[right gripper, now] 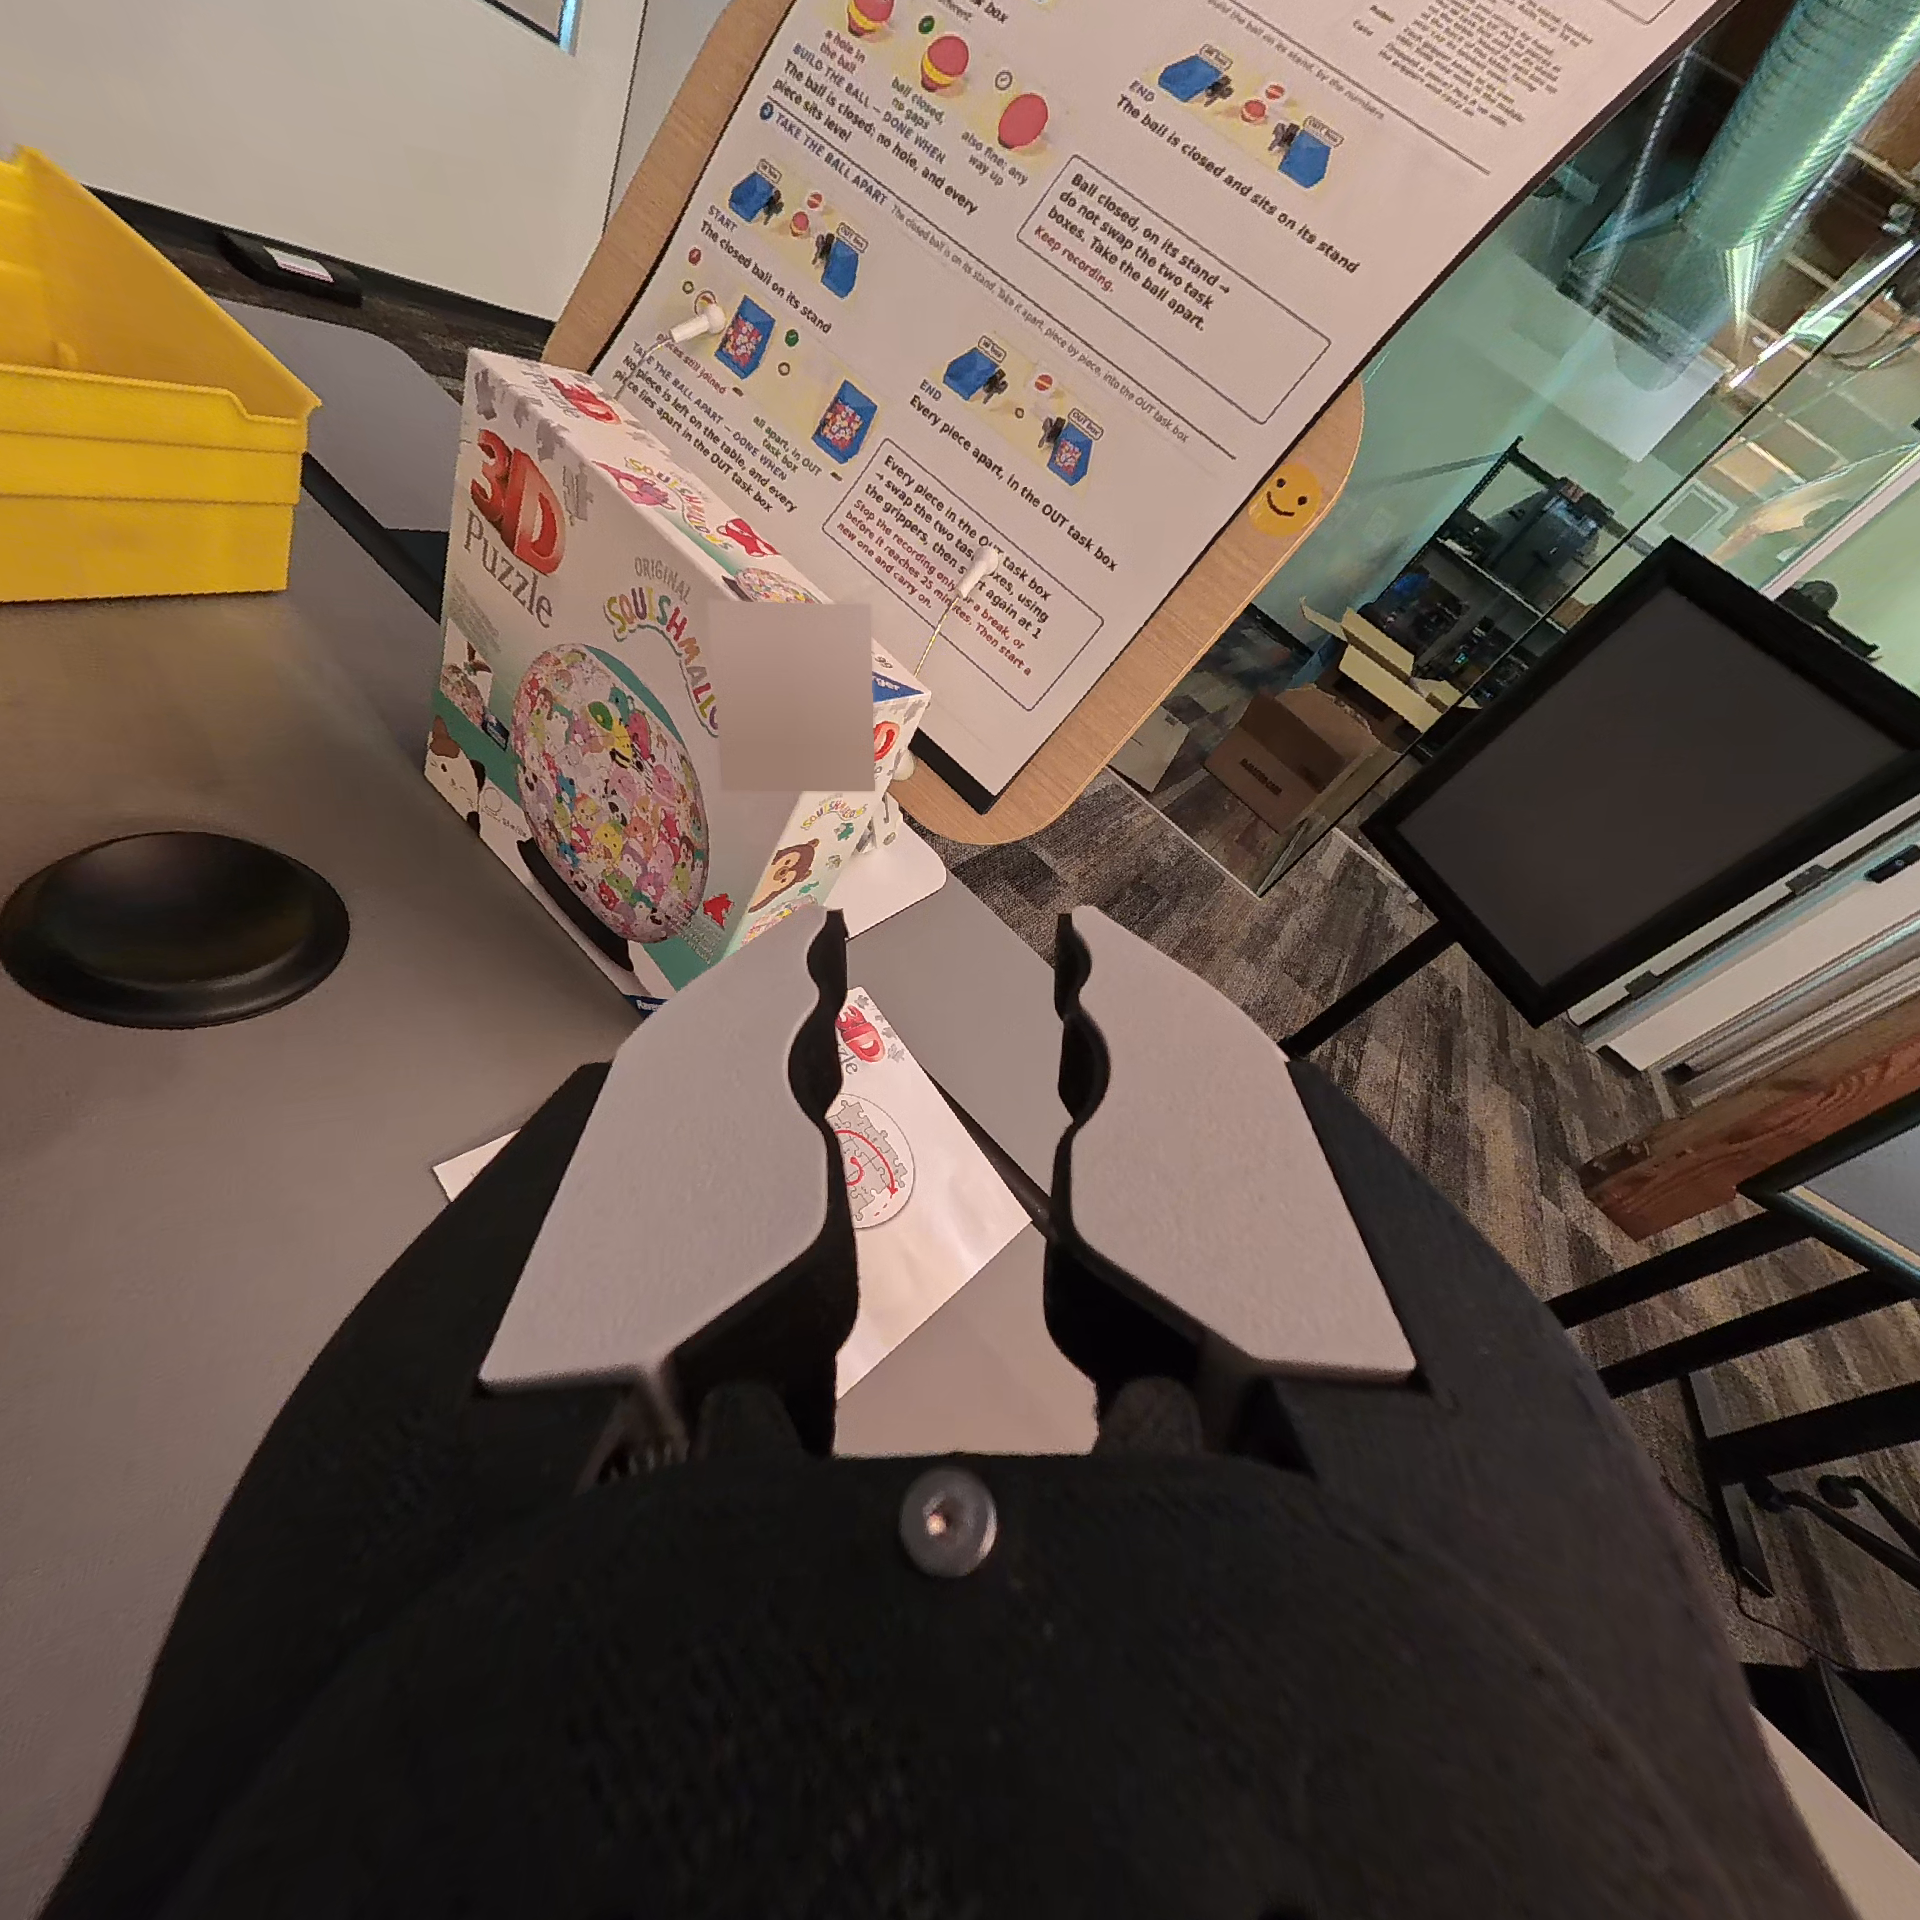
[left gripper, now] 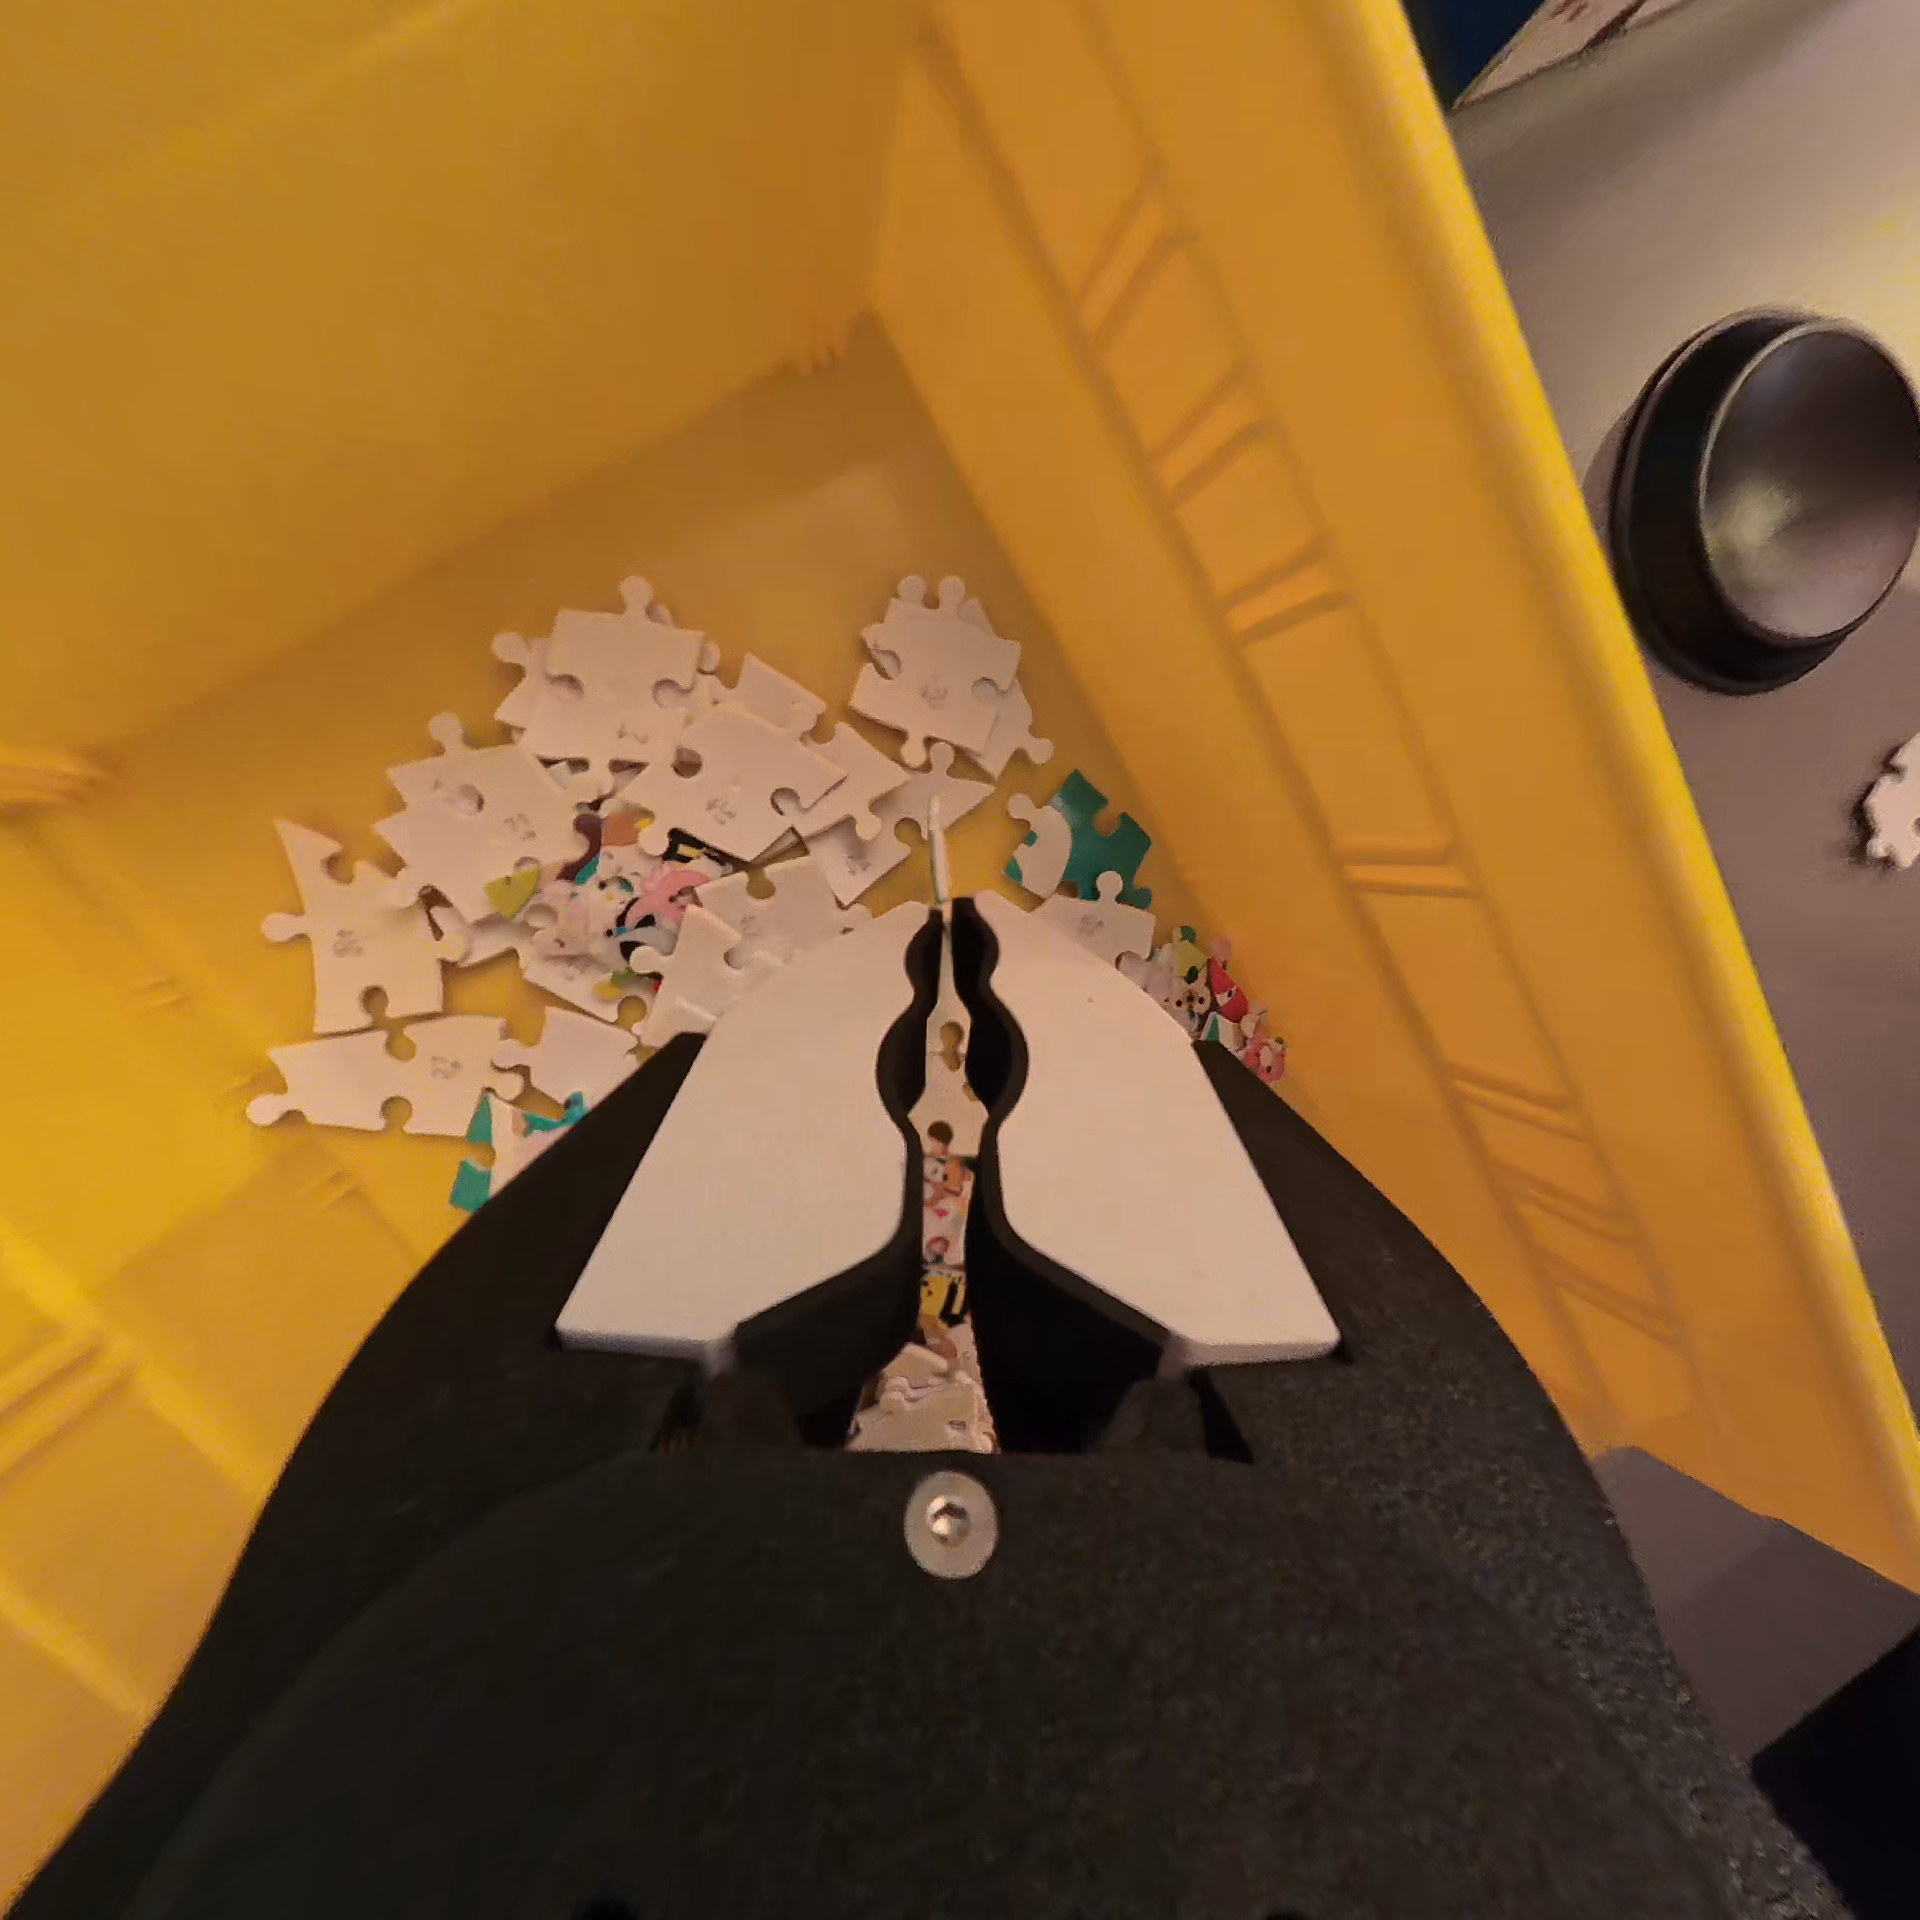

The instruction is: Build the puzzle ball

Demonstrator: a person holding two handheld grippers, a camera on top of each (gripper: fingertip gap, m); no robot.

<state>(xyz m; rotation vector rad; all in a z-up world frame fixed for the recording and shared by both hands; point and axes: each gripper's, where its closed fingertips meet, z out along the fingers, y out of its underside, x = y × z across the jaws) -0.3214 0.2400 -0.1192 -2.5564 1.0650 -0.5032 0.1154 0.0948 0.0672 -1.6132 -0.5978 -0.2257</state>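
In the left wrist view my left gripper [left gripper: 948, 916] is inside a yellow bin [left gripper: 520, 312], shut on a thin puzzle piece [left gripper: 938, 857] held edge-on; its edge sticks out past the fingertips. Below it lies a pile of loose puzzle pieces [left gripper: 623, 831], mostly white side up, with a teal piece [left gripper: 1086, 842] to the right. In the right wrist view my right gripper [right gripper: 951, 935] is open and empty, hovering over the grey table [right gripper: 208, 1247] in front of the puzzle box [right gripper: 582, 727].
A round black stand [right gripper: 177, 925] sits on the table, also in the left wrist view [left gripper: 1766, 499], with one loose piece [left gripper: 1896, 810] near it. A paper leaflet [right gripper: 914, 1164] lies under my right gripper. An instruction board [right gripper: 1039, 312] stands behind the box. The table edge and a dark monitor [right gripper: 1662, 779] are at right. The left gripper's tips are roughly 50 centimeters from the right gripper's.
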